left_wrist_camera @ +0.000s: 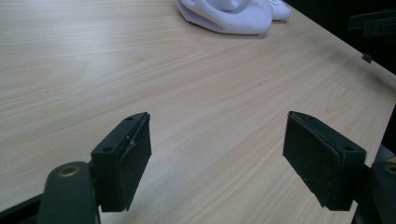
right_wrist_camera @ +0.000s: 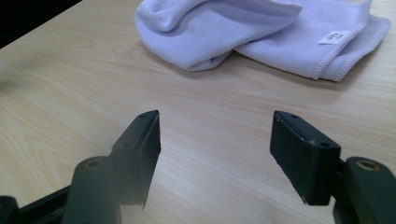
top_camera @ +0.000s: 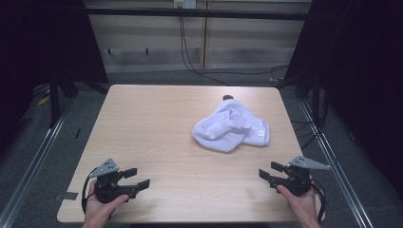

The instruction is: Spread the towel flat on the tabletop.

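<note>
White towel (top_camera: 231, 127), crumpled, loosely folded, small label at edge

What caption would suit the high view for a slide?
Two open claws, left claw and right claw, wait apart from a crumpled white towel on the wooden table.

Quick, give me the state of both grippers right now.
Left gripper: open, holding nothing, near the table's front edge.
Right gripper: open, holding nothing, apart from the white towel.
</note>
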`<state>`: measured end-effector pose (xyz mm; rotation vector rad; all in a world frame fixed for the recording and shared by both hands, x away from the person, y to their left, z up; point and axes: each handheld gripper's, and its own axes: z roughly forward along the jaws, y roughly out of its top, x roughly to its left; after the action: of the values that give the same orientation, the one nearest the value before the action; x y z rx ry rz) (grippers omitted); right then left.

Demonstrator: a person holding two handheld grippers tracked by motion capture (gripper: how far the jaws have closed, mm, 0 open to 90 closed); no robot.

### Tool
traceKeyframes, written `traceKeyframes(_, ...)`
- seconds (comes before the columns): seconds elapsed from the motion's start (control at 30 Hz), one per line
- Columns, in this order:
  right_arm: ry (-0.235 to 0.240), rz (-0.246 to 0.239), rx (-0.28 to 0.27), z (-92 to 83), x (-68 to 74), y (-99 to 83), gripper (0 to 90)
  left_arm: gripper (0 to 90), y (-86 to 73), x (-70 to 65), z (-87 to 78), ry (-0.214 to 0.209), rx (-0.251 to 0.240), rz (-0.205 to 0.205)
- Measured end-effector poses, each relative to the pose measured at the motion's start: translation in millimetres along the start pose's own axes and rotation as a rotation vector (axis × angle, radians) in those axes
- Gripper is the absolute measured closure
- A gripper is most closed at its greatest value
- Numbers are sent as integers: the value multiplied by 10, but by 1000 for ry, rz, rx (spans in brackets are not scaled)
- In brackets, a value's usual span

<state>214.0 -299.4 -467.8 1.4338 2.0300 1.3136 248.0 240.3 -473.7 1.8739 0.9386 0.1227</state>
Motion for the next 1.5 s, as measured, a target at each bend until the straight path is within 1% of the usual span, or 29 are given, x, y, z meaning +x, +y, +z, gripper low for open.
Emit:
traceKeyframes(0.03,14,-2,9,11,-2,11,337,232,8,-3,21,7,5,10)
traceKeyframes(0.1,10,-25,22,51,-3,39,338,228,15,-10,44,11,8,11)
traceKeyframes(0.13,18,-27,28,73,-9,61,339,228,28,-34,92,27,15,18)
traceKeyframes(0.2,20,-29,32,113,-16,115,353,237,46,-57,123,12,23,37)
traceKeyframes(0.27,29,-41,29,155,-18,169,363,245,55,-71,140,12,22,60)
traceKeyframes(0.3,27,-53,31,180,-13,196,364,247,55,-71,140,12,22,60)
traceKeyframes(0.37,48,-64,50,246,-10,250,351,263,51,-34,164,-11,38,42)
traceKeyframes(0.43,81,-68,65,330,-15,309,339,270,50,-18,161,-33,21,36)
traceKeyframes(0.47,104,-84,72,379,-15,347,327,296,57,-18,159,-44,14,50)
traceKeyframes(0.53,106,-104,88,484,-13,433,303,349,59,-29,149,-49,5,72)
traceKeyframes(0.6,121,-102,95,529,-14,478,300,385,54,-29,139,-61,0,72)
traceKeyframes(0.63,118,-114,90,604,4,578,298,410,54,-26,109,-65,-20,74)
traceKeyframes(0.67,127,-116,82,624,5,610,297,433,54,-18,97,-49,-32,71)
traceKeyframes(0.7,127,-116,82,624,5,610,297,426,54,-18,97,-49,-32,71)
traceKeyframes(0.73,104,-139,74,689,7,716,288,421,61,21,93,-43,-24,42)
traceKeyframes(0.77,112,-137,76,718,-4,755,281,421,61,21,93,-43,-24,42)
traceKeyframes(0.8,112,-137,76,718,-4,755,281,421,69,42,97,-60,11,30)
traceKeyframes(0.83,140,-130,90,813,-78,870,324,445,62,66,99,-47,25,8)
traceKeyframes(0.87,152,-124,93,846,-103,905,342,443,63,72,94,-49,33,-4)
traceKeyframes(0.9,152,-124,93,846,-103,905,342,424,63,72,94,-49,33,-4)
traceKeyframes(0.93,140,-120,79,943,-182,984,412,391,64,67,87,-56,31,-3)
traceKeyframes(0.97,130,-119,77,972,-203,1001,410,368,63,65,90,-66,36,-5)
traceKeyframes(1.0,123,-114,85,1026,-239,1023,381,345,62,62,97,-69,40,-2)
traceKeyframes(1.03,123,-114,85,1026,-239,1023,381,332,62,62,97,-69,40,-2)
traceKeyframes(1.07,105,-110,127,1155,-302,1065,336,325,64,49,111,-61,55,14)
traceKeyframes(1.2,66,-96,136,1321,-390,1109,262,279,74,33,116,-65,59,23)
traceKeyframes(1.33,44,-103,183,1496,-411,1134,213,247,75,60,87,-39,46,8)
traceKeyframes(1.4,33,-109,208,1574,-424,1128,222,248,75,70,80,-33,44,1)
traceKeyframes(1.5,45,-106,242,1681,-443,1071,318,244,75,87,66,-23,45,-1)
